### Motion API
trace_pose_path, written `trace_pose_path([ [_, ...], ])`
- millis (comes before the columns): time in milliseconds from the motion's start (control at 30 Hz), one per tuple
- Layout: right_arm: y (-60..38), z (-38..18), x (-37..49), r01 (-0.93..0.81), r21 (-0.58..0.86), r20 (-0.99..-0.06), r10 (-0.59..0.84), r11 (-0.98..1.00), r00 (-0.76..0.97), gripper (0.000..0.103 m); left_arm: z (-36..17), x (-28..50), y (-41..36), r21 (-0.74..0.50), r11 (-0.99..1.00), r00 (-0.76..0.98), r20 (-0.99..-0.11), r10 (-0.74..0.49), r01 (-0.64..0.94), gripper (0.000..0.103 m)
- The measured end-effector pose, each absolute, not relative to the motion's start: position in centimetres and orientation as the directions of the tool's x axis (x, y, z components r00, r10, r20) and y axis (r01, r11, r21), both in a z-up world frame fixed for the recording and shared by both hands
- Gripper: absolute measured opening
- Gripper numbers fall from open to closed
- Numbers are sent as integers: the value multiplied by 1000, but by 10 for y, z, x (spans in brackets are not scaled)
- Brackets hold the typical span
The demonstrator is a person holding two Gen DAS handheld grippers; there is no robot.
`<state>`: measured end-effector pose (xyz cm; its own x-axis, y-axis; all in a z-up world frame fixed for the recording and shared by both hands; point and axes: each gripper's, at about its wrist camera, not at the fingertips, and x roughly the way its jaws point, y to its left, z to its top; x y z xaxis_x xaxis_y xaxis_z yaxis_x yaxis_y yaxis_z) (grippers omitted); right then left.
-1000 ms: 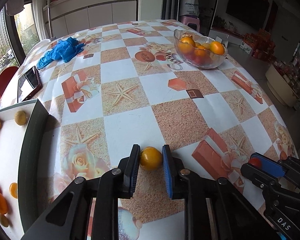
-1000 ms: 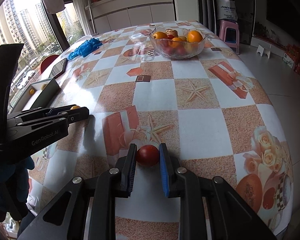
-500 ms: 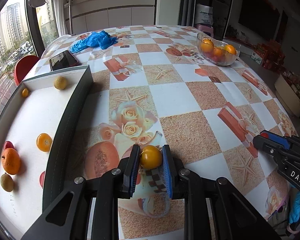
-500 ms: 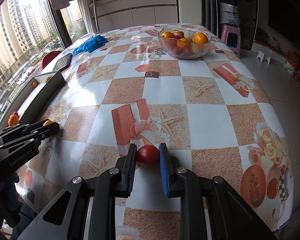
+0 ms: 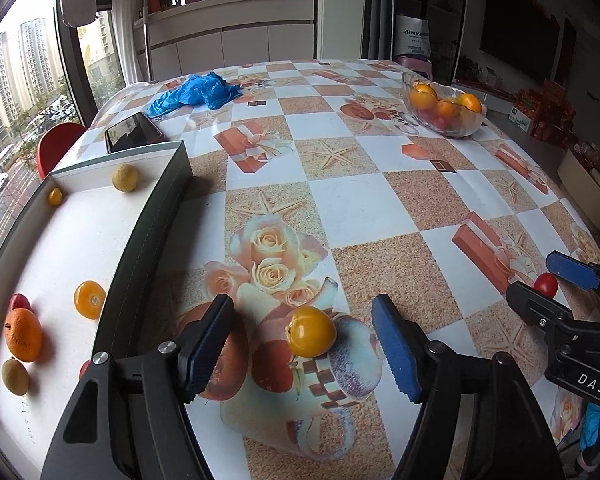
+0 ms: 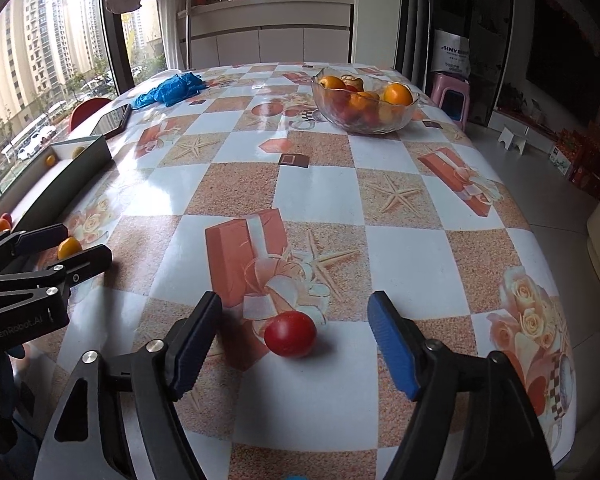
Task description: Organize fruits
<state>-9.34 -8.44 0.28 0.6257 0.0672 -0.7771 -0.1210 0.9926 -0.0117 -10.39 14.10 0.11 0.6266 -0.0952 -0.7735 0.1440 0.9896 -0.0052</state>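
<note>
Left fingers [image 5: 303,350]: just opened wide, yellow tomato [image 5: 311,331] loose between them.
Right fingers [image 6: 295,344]: just opened wide, red tomato [image 6: 290,333] loose.
Why: likely staging both on the worktop [image 5: 364,208] beside the tray [image 5: 148,236].

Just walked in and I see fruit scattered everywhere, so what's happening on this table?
A person is sorting fruit with a handheld gripper in each hand. The left gripper has just opened its jaws; a yellow tomato sits loose between them on the tablecloth, beside the white tray that already holds several fruits. The right gripper has just opened too, with a red tomato lying free between its fingers. More fruit waits in the glass bowl at the far side.
</note>
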Motion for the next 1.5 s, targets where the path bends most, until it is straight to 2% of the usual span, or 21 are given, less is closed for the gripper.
trace_pose_path([
  [33, -84, 2, -94, -118, -13, -772, 66, 993, 632, 82, 0, -103, 140, -4, 989, 624, -775, -96, 147, 83],
  [300, -80, 1, -93, -138, -12, -774, 78, 990, 628, 88, -1, -104, 141, -15, 989, 627, -772, -103, 145, 84],
  [367, -80, 1, -93, -138, -11, -773, 79, 990, 629, 88, -3, -102, 140, -19, 988, 608, -786, -109, 153, 100],
  [400, -81, 1, -93, -138, -11, -773, 79, 990, 629, 88, -3, -102, 139, -17, 987, 598, -793, -111, 161, 101],
  [1500, -80, 1, -94, -138, -12, -773, 79, 990, 630, 88, -4, -103, 138, -16, 987, 601, -791, -110, 158, 102],
])
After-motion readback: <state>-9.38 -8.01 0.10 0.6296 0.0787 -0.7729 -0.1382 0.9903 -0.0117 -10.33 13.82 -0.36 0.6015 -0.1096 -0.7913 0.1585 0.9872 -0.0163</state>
